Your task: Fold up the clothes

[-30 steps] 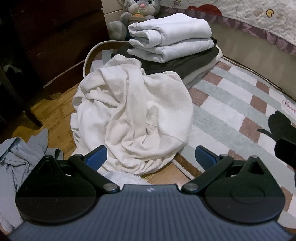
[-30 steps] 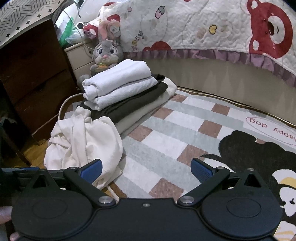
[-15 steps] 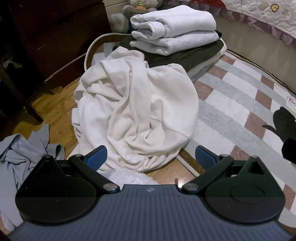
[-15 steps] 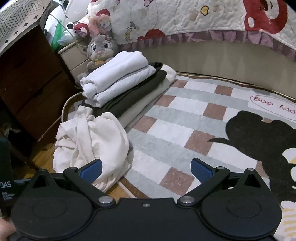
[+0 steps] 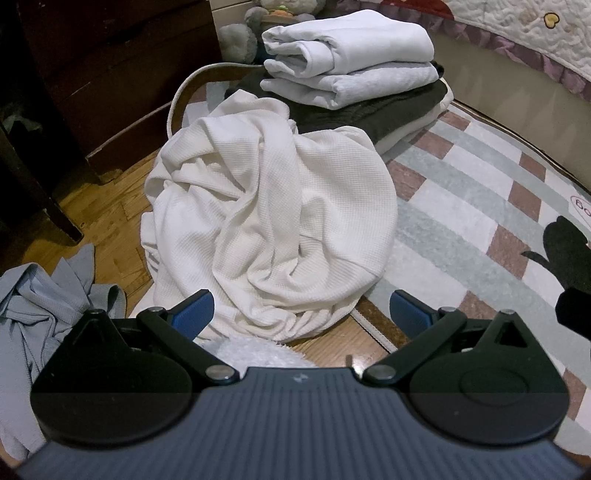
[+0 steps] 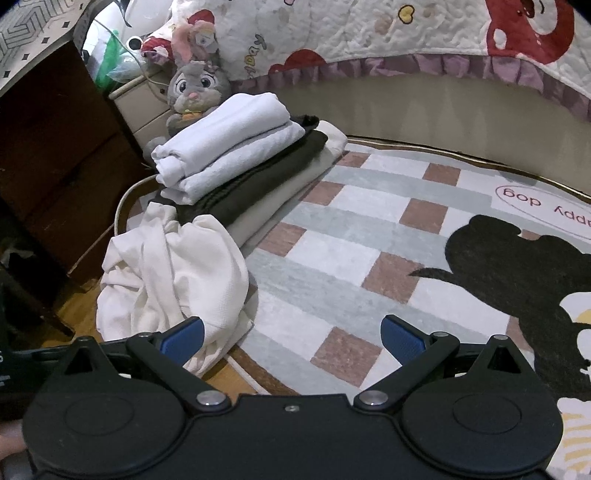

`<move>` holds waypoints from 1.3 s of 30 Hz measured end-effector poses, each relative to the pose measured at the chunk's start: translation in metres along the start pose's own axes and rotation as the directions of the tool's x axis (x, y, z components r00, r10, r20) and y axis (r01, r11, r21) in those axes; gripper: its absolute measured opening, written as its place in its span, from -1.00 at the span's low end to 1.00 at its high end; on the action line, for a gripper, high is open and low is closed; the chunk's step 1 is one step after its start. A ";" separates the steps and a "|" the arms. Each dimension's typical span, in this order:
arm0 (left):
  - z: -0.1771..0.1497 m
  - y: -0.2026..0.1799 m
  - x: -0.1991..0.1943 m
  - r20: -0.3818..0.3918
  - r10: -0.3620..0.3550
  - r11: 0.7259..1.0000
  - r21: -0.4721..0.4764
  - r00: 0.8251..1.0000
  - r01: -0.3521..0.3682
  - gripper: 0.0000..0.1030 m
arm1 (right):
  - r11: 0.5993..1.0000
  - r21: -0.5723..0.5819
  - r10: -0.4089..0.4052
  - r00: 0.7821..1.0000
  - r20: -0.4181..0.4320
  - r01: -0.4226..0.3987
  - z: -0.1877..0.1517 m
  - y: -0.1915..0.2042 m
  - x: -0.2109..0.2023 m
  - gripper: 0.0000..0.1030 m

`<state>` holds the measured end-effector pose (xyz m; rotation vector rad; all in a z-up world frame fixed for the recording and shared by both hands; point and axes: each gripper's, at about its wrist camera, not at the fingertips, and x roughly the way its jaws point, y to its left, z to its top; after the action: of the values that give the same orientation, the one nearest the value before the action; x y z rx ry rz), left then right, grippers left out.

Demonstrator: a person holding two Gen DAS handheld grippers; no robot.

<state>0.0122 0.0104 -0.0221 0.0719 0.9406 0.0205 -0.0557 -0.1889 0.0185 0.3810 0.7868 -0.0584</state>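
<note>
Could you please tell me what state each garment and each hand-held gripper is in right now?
White garment: crumpled, unfolded, lying across the rug edge and wood floor.
Grey garment: crumpled on the floor.
Stack: folded, piled on the rug.
Left hand-held gripper: open, empty.
Right hand-held gripper: open, empty.

A home bedroom is shown: a quilted cartoon bedspread is draped over a bed, a checked cartoon rug is spread on a wooden floor, and a plush rabbit is propped beside dark wooden furniture.
</note>
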 end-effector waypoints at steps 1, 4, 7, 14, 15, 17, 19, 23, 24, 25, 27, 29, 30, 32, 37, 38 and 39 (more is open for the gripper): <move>0.000 0.000 0.000 0.000 0.000 1.000 0.001 1.000 0.000 1.00 | 1.000 -0.001 -0.003 1.000 0.001 0.003 0.000 0.000 0.000 1.00; 0.000 0.000 0.000 -0.002 0.000 1.000 0.001 1.000 0.000 1.00 | 1.000 -0.006 -0.005 1.000 0.002 0.005 0.001 0.000 0.000 1.00; 0.001 0.000 0.002 -0.004 0.000 1.000 0.000 1.000 0.000 1.00 | 1.000 -0.002 -0.005 1.000 0.001 0.005 0.000 -0.002 0.001 1.00; 0.001 0.011 0.009 0.039 -0.045 0.998 -0.046 0.998 0.047 1.00 | 0.997 0.016 -0.069 0.998 -0.016 0.069 -0.005 -0.006 0.013 1.00; 0.001 0.016 0.010 0.054 -0.046 0.997 -0.060 0.997 0.050 0.99 | 0.995 0.021 -0.096 0.995 -0.021 0.097 -0.005 -0.008 0.017 1.00; 0.004 0.025 0.013 0.064 -0.042 0.996 -0.073 0.997 0.046 0.99 | 0.991 0.037 -0.125 0.991 -0.039 0.126 -0.003 -0.011 0.027 1.00; 0.009 0.040 0.020 0.044 -0.041 0.996 -0.083 0.998 0.044 0.96 | 0.992 0.062 -0.103 0.994 -0.045 0.106 0.001 -0.014 0.036 1.00; 0.020 0.082 0.038 0.048 -0.008 0.986 -0.166 0.999 0.015 0.61 | 0.999 0.051 -0.015 0.999 0.045 0.012 0.004 -0.003 0.048 0.86; 0.022 0.094 0.043 0.043 -0.003 0.981 -0.194 0.999 0.012 0.54 | 1.000 0.029 0.008 0.998 0.067 -0.009 0.006 0.003 0.053 0.71; 0.024 0.106 0.049 0.029 -0.009 0.974 -0.228 1.000 0.015 0.45 | 0.999 -0.006 0.035 0.997 0.067 -0.035 0.009 0.009 0.060 0.39; 0.026 0.129 0.063 -0.004 -0.027 0.954 -0.298 1.000 0.024 0.45 | 0.992 -0.075 0.108 0.993 0.037 -0.105 0.015 0.020 0.079 -0.28; 0.024 0.148 0.075 -0.023 -0.033 0.937 -0.350 0.999 0.023 0.45 | 0.981 -0.119 0.159 0.987 0.012 -0.156 0.021 0.028 0.097 -0.41; 0.024 0.155 0.081 -0.024 -0.032 0.931 -0.366 0.999 0.021 0.45 | 0.976 -0.135 0.175 0.985 0.010 -0.172 0.023 0.032 0.105 -0.41; 0.024 0.165 0.093 -0.009 -0.033 0.921 -0.388 0.999 0.027 0.46 | 0.967 -0.160 0.200 0.980 -0.009 -0.199 0.030 0.038 0.123 -0.30; 0.020 0.183 0.127 0.045 -0.136 0.880 -0.454 0.990 0.142 0.54 | 0.950 -0.046 0.306 0.951 -0.054 -0.308 0.040 0.038 0.169 0.73; 0.020 0.185 0.135 0.046 -0.166 0.867 -0.468 0.985 0.169 0.54 | 0.945 -0.011 0.327 0.943 -0.060 -0.328 0.040 0.037 0.178 0.73; 0.019 0.186 0.142 0.049 -0.201 0.857 -0.476 0.978 0.199 0.53 | 0.940 0.027 0.342 0.936 -0.078 -0.341 0.039 0.035 0.189 0.73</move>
<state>0.1138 0.2020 -0.1124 -0.4890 0.9189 0.0604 0.1114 -0.1530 -0.0777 0.5306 0.7911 0.2803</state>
